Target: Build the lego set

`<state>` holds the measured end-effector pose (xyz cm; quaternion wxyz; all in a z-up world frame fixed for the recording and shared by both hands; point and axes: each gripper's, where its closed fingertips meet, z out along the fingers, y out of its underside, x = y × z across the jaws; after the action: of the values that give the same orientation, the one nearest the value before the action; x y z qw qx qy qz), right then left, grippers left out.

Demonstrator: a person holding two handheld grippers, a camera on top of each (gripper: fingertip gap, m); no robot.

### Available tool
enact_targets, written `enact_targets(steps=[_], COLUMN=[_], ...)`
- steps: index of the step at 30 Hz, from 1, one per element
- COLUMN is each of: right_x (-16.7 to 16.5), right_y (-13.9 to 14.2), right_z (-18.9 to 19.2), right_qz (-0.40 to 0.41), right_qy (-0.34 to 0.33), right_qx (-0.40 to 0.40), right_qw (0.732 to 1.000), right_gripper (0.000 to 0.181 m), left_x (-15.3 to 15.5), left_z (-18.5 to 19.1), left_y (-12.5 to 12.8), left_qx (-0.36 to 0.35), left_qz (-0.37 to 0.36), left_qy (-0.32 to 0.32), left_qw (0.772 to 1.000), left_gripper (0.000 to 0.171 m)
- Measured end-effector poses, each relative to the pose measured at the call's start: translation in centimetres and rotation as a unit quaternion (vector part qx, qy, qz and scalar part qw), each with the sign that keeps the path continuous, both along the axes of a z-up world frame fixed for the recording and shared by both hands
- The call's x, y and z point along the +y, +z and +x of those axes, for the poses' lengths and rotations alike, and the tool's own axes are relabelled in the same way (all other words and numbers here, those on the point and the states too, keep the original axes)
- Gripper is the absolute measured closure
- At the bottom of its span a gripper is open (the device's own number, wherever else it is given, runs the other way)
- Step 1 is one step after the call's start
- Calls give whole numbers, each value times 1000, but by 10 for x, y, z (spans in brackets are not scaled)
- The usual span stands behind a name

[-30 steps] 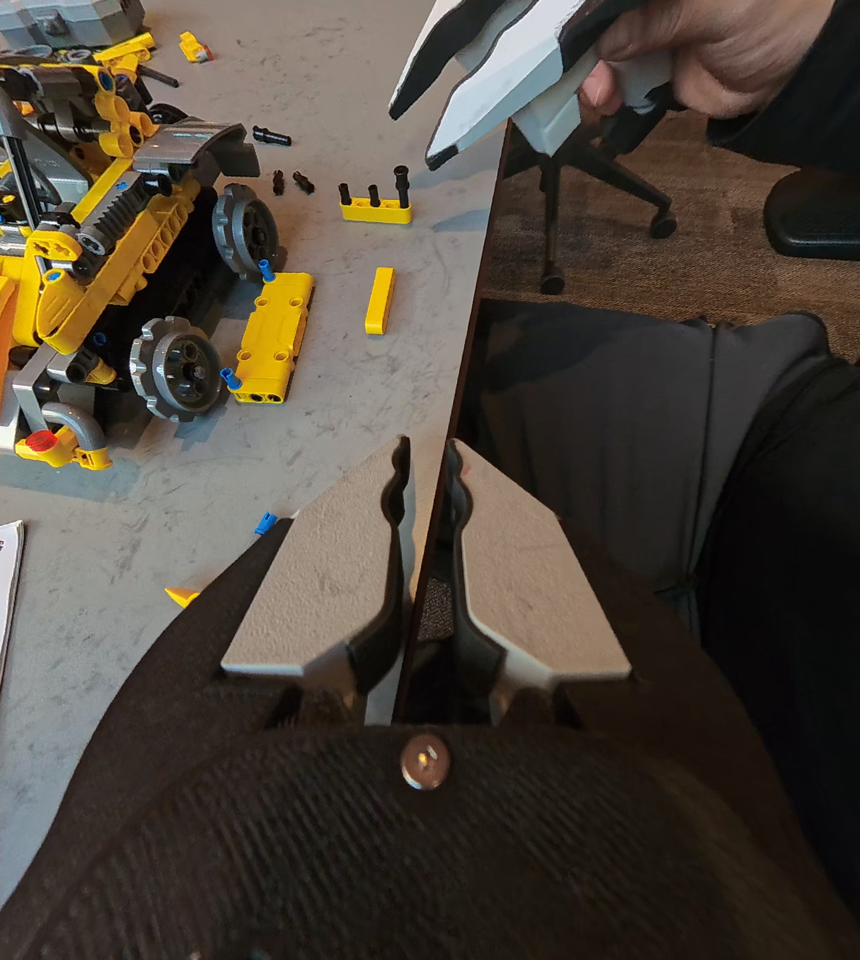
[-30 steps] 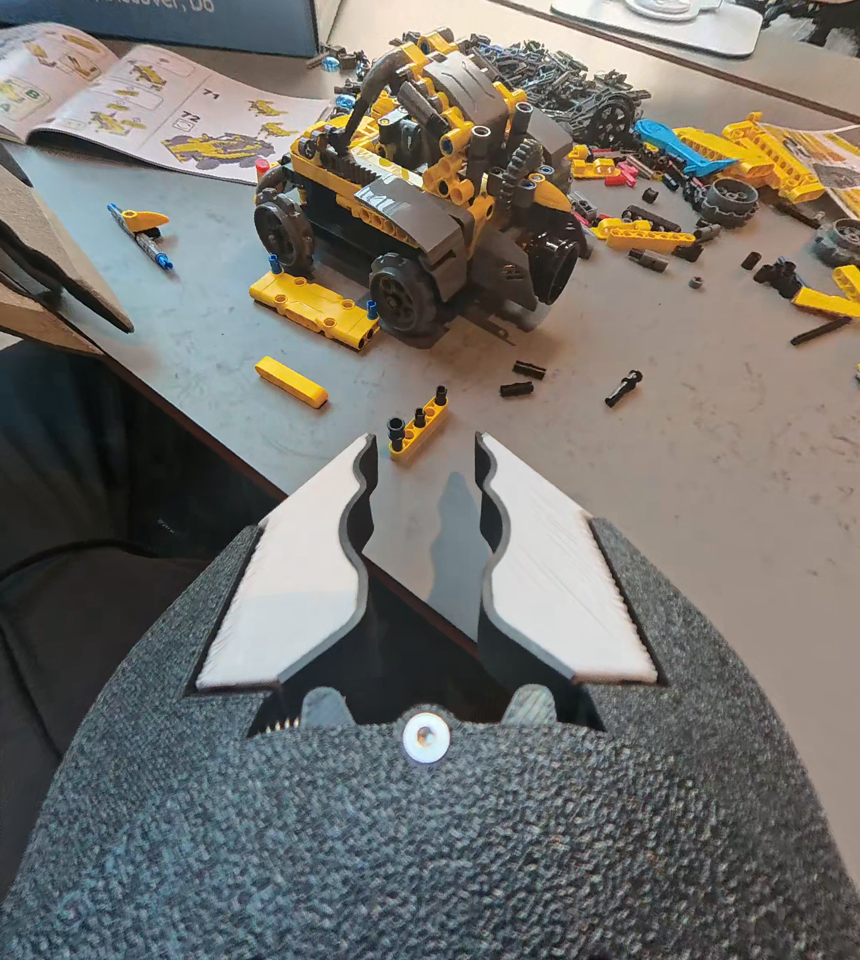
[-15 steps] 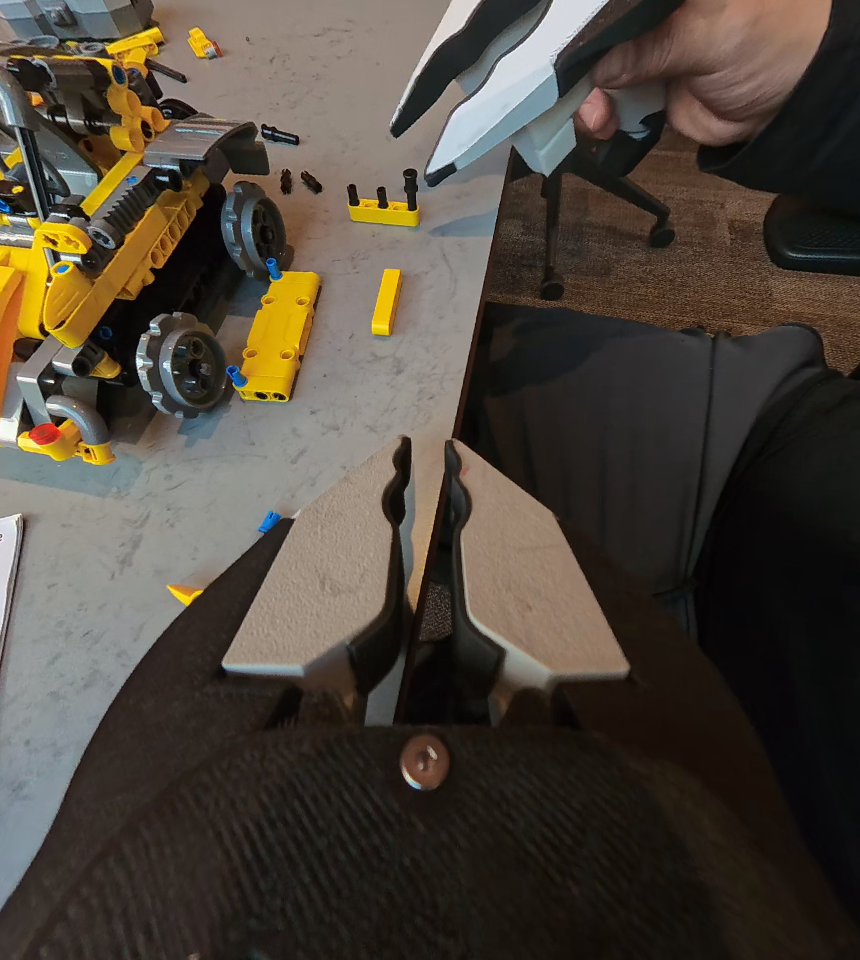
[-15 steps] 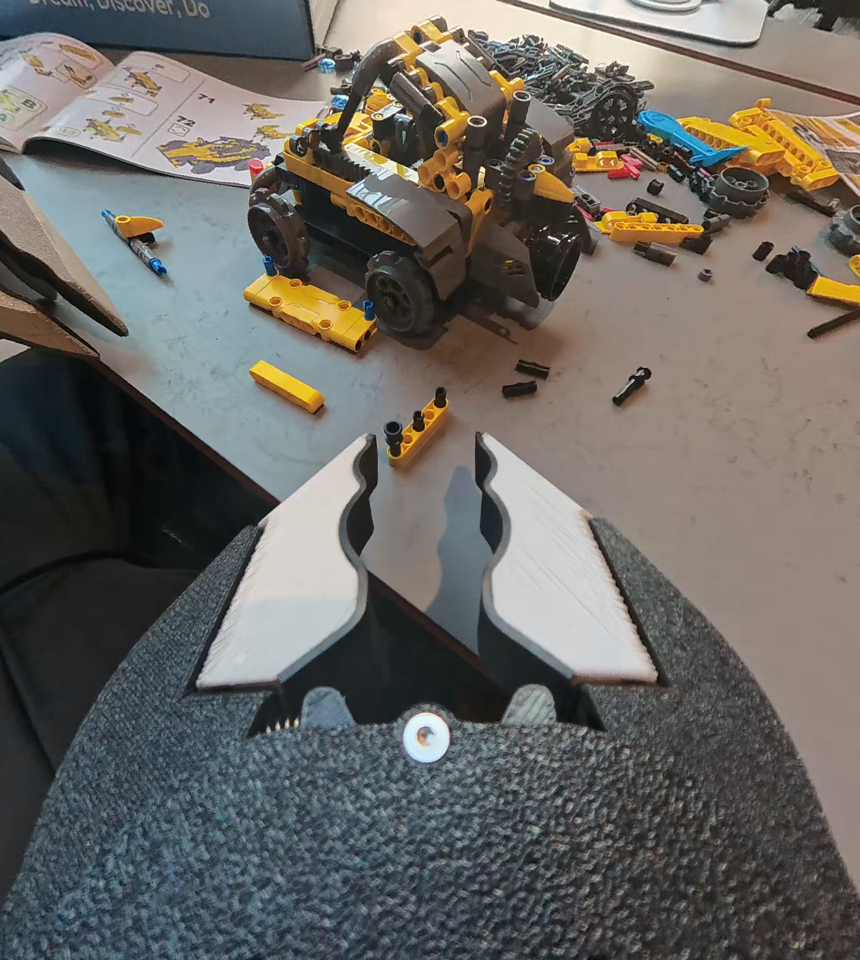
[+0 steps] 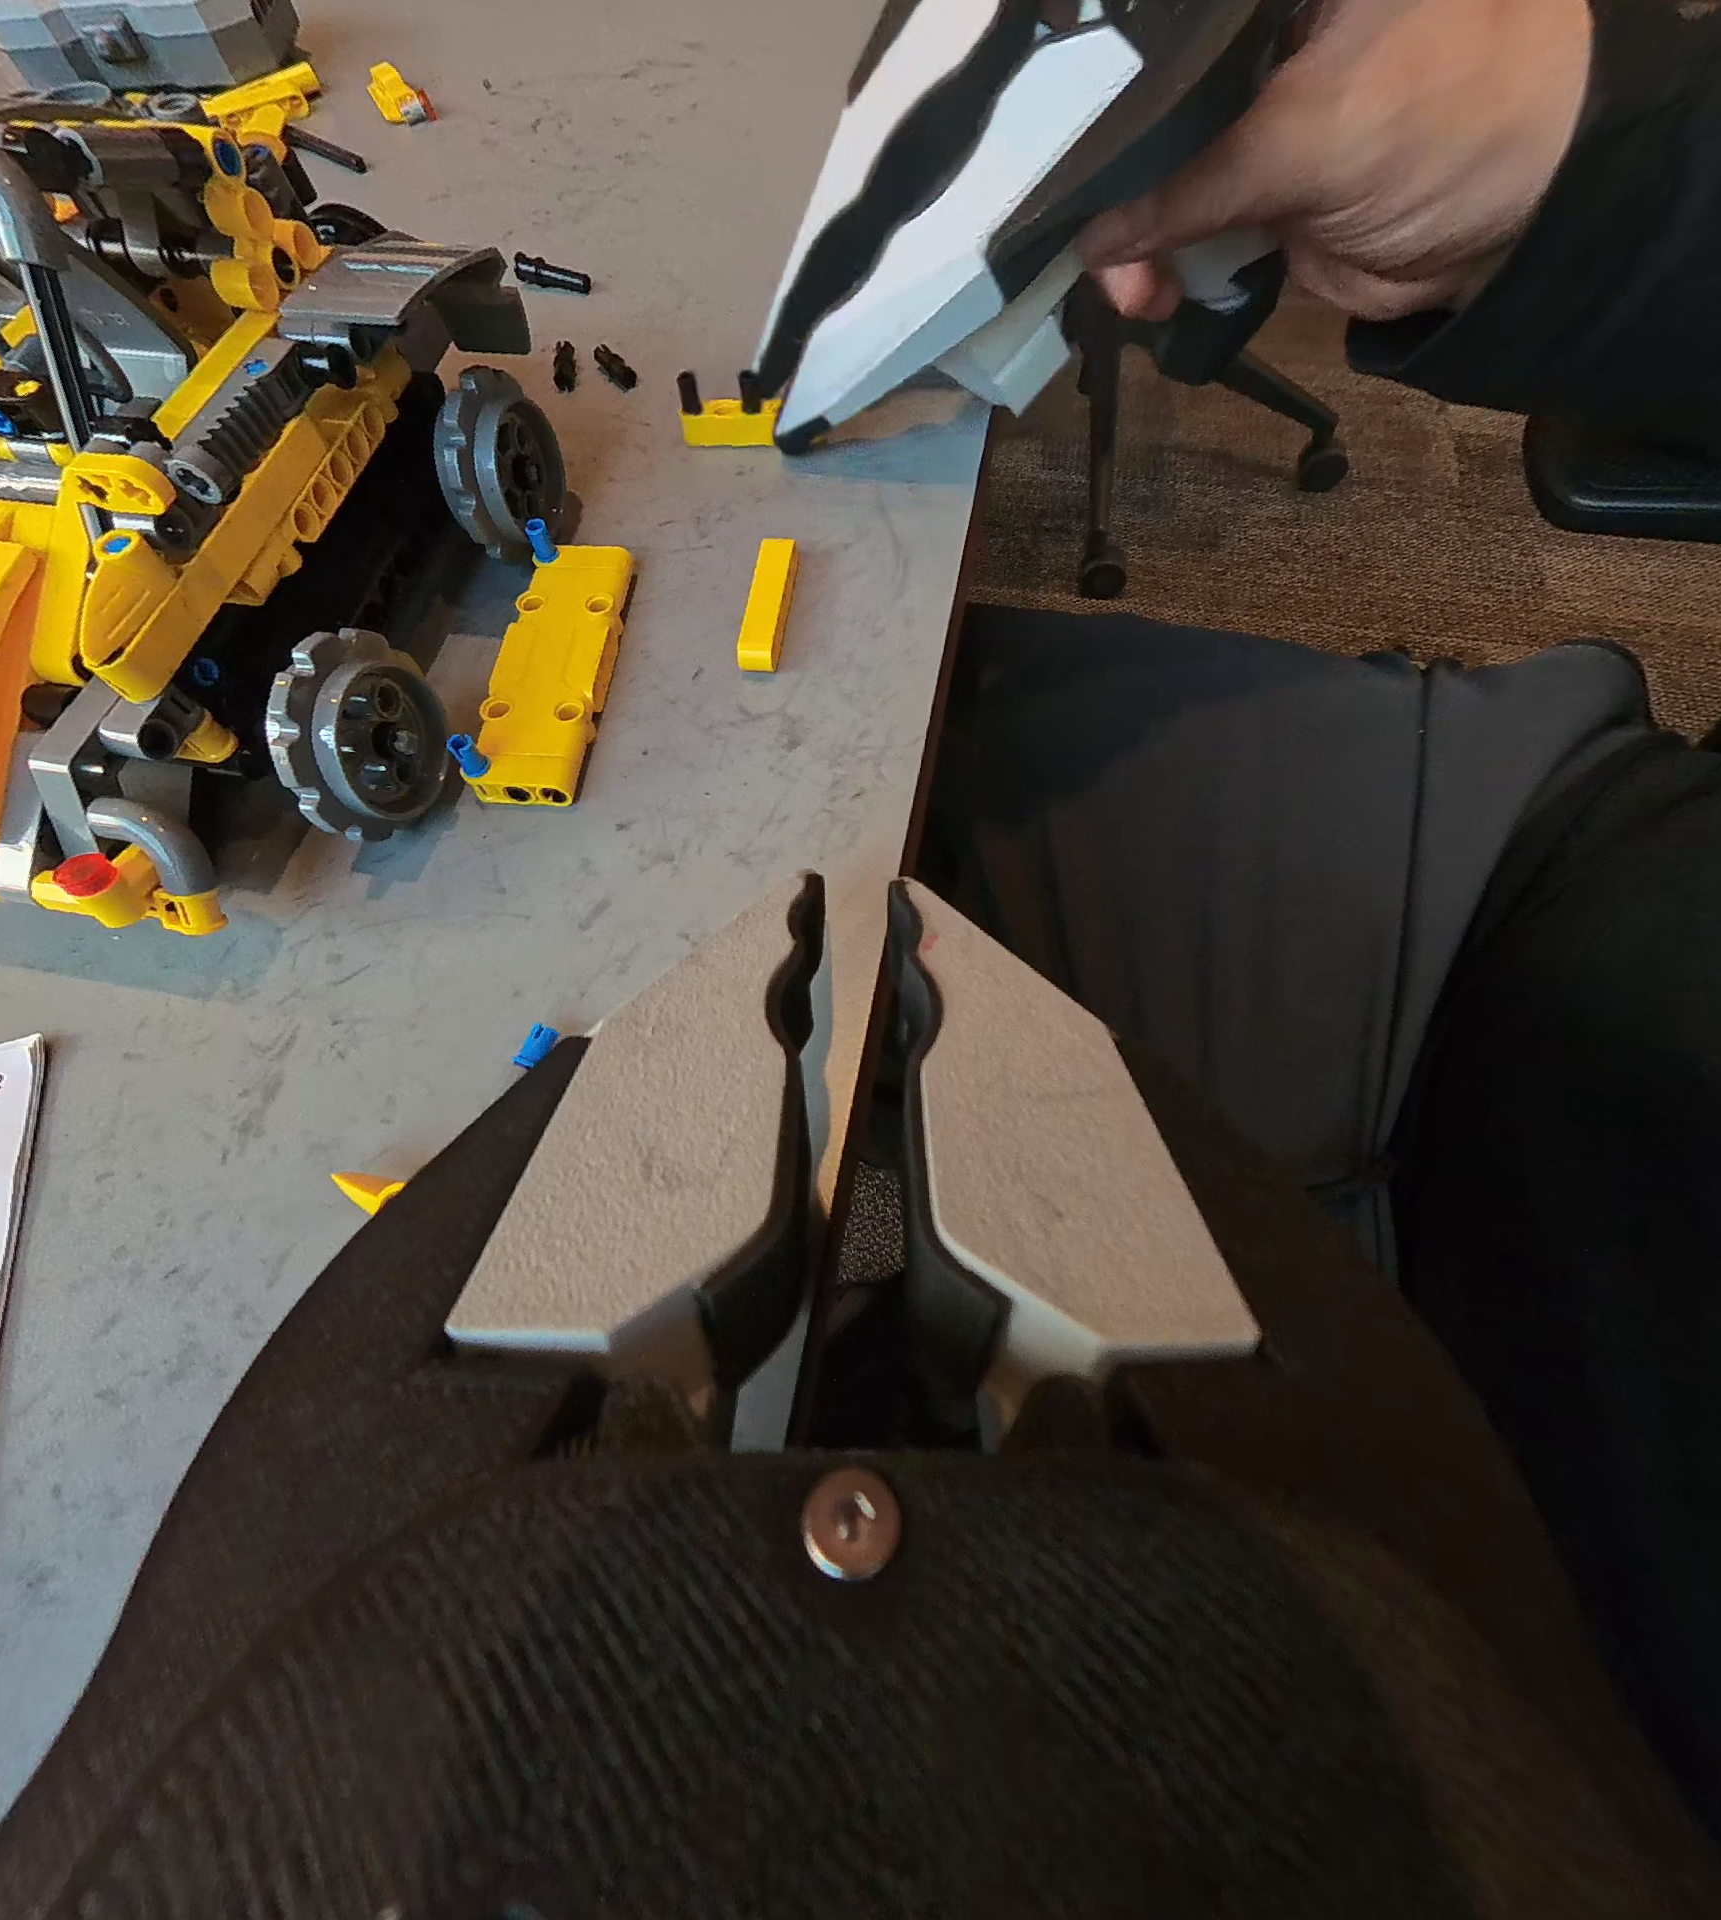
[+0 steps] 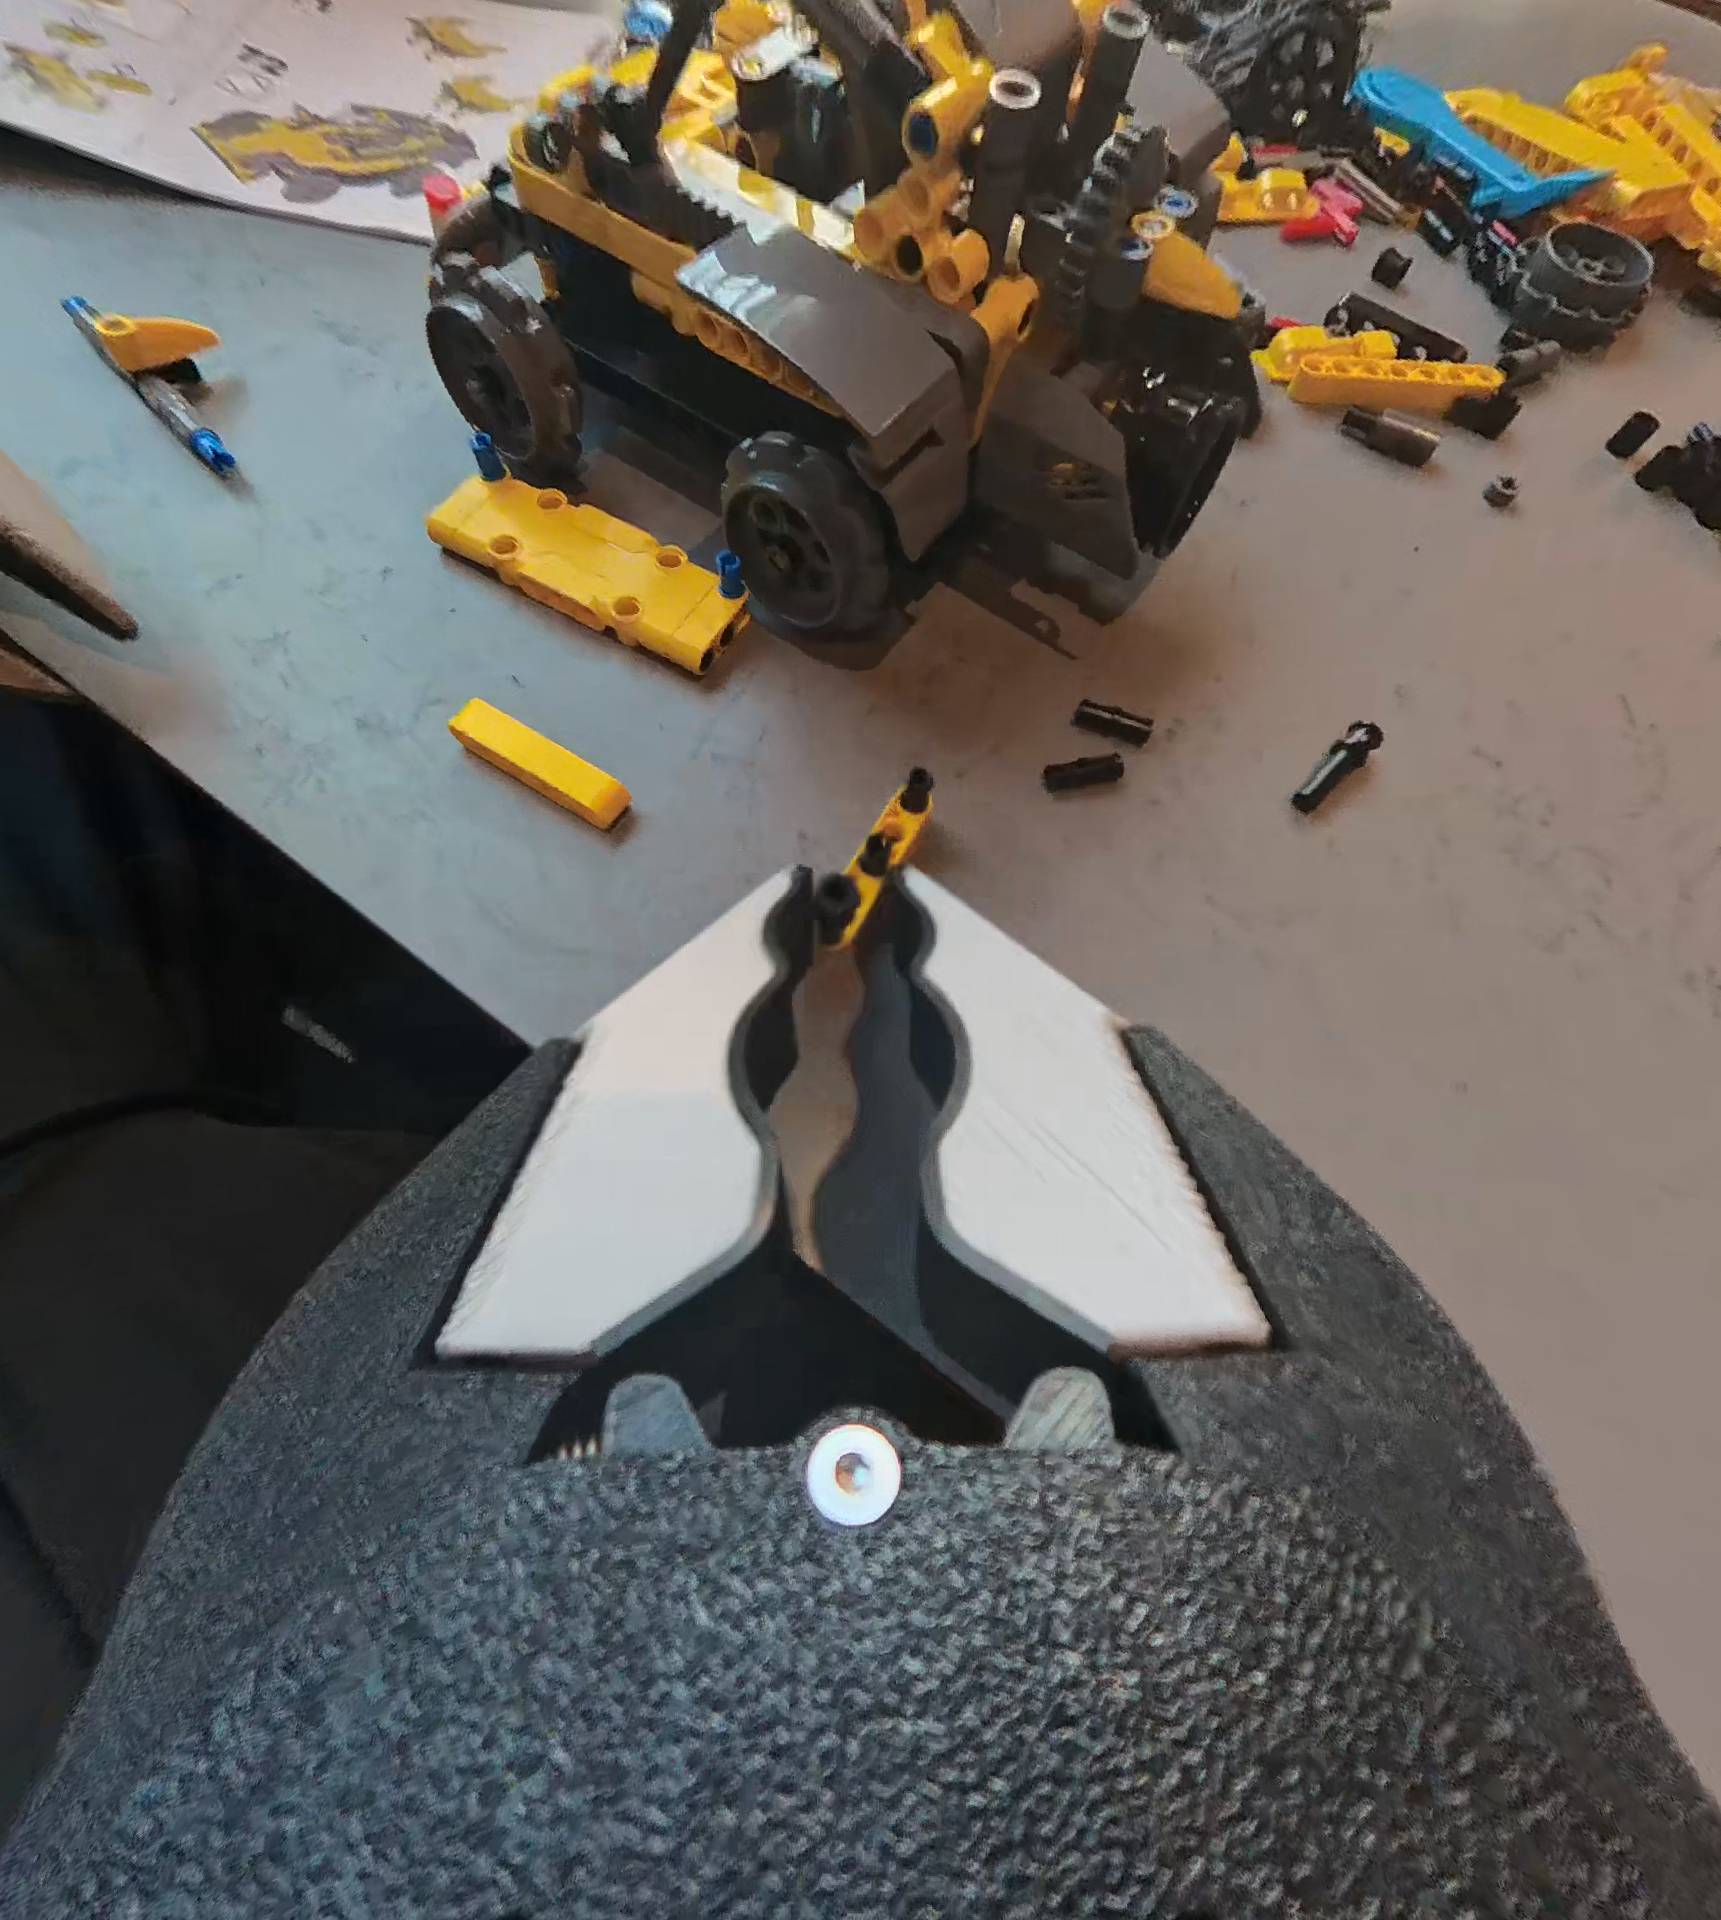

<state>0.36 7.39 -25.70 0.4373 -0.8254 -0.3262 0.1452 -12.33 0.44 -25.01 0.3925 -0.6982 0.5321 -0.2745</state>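
The right gripper (image 6: 851, 894) has its fingers (image 6: 669, 1122) drawn narrow around the near end of a small yellow beam with black pins (image 6: 882, 847), which lies on the desk (image 6: 1355, 1039) near its front edge. The left gripper (image 5: 854, 894) hangs over that same edge, its fingers (image 5: 648, 1164) nearly together with nothing between them. A yellow toy vehicle (image 6: 835, 312) stands farther in on the desk, a flat yellow bar (image 6: 539, 764) lying between it and the edge.

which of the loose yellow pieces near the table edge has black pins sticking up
The small yellow beam between the right hand-held gripper fingertips. The plain yellow bar has none; the yellow panel carries blue pins.
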Motion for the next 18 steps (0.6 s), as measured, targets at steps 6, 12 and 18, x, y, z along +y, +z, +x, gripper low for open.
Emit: enact_targets(steps=[6, 12, 18], right_x=[12, 17, 10], right_y=[0, -4, 4], right_z=[32, 59, 63], right_qz=[-6, -50, -27], right_qy=[-35, -54, -61], right_qx=[-35, -1, 15], right_qw=[999, 997, 998], right_gripper=[173, 165, 145], left_x=[-1, -1, 0], left_z=[0, 1, 1], left_y=[0, 0, -1], left_qx=[0, 2, 2], left_qz=[1, 1, 4], left_qy=[-1, -1, 2], left_qw=[1000, 1000, 1000], left_gripper=[163, 163, 164])
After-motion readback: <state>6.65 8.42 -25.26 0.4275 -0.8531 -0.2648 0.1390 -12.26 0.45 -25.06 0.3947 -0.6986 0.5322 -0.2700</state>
